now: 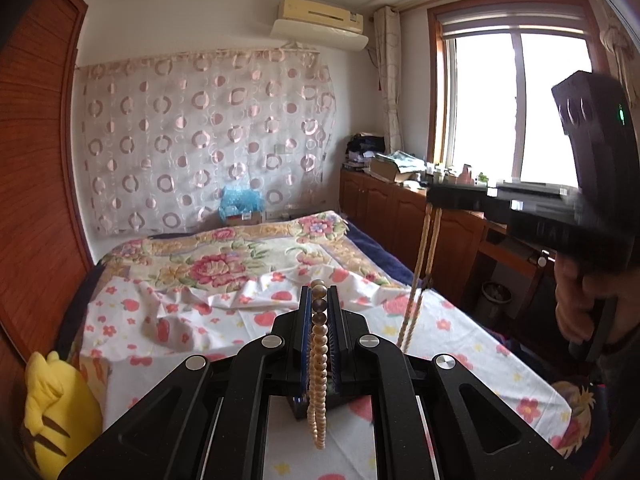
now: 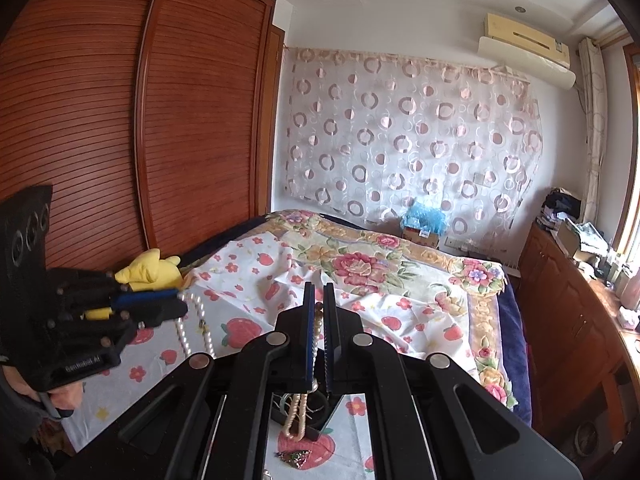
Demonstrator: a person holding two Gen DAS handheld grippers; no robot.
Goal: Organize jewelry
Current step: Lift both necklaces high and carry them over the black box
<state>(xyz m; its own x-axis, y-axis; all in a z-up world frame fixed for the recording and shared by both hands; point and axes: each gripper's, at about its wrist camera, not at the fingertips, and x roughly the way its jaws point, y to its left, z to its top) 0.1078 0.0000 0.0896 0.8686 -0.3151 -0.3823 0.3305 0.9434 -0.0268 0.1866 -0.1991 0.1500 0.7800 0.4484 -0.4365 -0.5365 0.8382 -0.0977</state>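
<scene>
My left gripper (image 1: 319, 294) is shut on a beige bead necklace (image 1: 318, 376) with a few darker beads at the top; its strand hangs down between the fingers. My right gripper (image 2: 319, 300) is shut on the same kind of beaded strand (image 2: 296, 416), which dangles below it over the bed. In the left wrist view the right gripper (image 1: 434, 196) is held high at the right with a necklace loop (image 1: 420, 276) hanging from it. In the right wrist view the left gripper (image 2: 176, 304) is at the left with pale beads (image 2: 196, 328) hanging from it.
A bed with a floral sheet (image 1: 240, 288) lies under both grippers. A yellow plush toy (image 1: 56, 412) sits at the bed's left edge. A wooden wardrobe (image 2: 140, 120) stands to the left and cluttered wooden cabinets (image 1: 400, 208) under the window to the right. A small dark trinket (image 2: 294, 457) lies on the sheet.
</scene>
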